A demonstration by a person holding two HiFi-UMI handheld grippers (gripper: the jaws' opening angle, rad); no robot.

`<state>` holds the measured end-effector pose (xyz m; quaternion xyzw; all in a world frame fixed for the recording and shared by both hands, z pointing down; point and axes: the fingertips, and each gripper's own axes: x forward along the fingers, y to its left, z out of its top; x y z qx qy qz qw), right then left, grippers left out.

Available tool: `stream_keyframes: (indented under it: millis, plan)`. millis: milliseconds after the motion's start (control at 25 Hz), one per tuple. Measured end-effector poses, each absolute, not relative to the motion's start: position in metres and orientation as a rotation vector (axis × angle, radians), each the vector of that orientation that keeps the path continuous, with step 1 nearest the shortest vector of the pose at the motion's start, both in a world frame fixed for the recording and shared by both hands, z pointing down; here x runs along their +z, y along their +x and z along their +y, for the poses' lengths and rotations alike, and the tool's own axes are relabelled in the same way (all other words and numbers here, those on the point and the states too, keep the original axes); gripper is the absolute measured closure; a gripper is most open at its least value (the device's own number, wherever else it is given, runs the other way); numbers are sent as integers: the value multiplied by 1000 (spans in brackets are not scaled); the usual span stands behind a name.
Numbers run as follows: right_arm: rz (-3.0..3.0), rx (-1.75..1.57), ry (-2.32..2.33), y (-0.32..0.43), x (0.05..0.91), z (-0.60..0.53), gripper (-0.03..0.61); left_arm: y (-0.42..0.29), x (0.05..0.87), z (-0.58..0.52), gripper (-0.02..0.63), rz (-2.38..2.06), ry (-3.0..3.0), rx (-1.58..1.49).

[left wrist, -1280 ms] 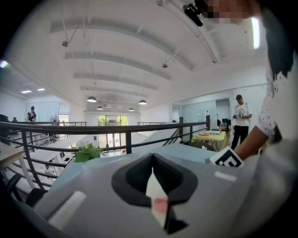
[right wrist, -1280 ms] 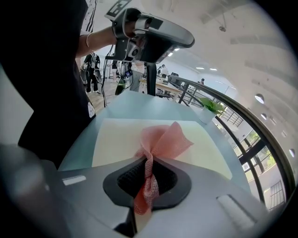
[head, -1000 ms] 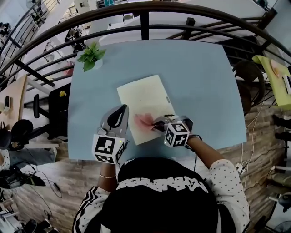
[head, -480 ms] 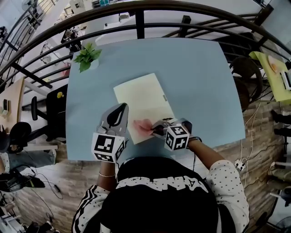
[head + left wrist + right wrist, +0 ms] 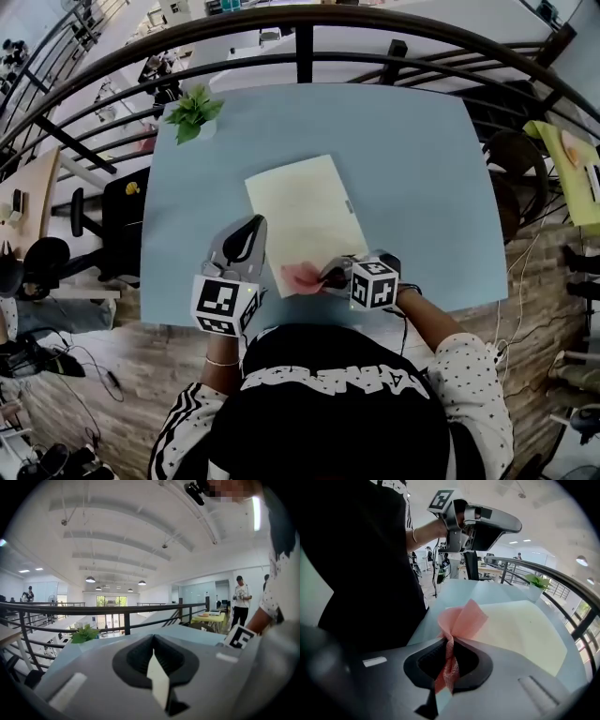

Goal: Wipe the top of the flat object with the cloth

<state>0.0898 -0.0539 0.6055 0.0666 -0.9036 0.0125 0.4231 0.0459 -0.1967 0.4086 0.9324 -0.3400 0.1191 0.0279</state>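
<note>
The right gripper (image 5: 330, 275) is clamped on a pink cloth (image 5: 302, 276), which rests on the near end of the cream flat board (image 5: 300, 211), close to the tabletop's (image 5: 412, 169) near edge. The left gripper (image 5: 246, 234), jaws together and empty, hovers just beside the board's left edge. To wipe well, press the cloth flat and sweep toward the far edge in overlapping passes. The board looks light and may slide, so steadying it with the left gripper would help.

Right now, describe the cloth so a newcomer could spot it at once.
Start at the light blue table and the pale yellow board lying on it. At the board's near edge is the cloth, pinched in the right gripper; it is the only pink, crumpled thing there.
</note>
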Motion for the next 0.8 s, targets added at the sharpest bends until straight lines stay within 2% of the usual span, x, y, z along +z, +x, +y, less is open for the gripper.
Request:
stream_keyframes:
  millis: [240,800]
  plan:
    - [-2327,89,185,92,592,-68,558,28,403,-196,614,-1128,2856,364]
    - [-2291,-47,717,143,551,-221,558,-53,394,-194,614,-1431,2714,378]
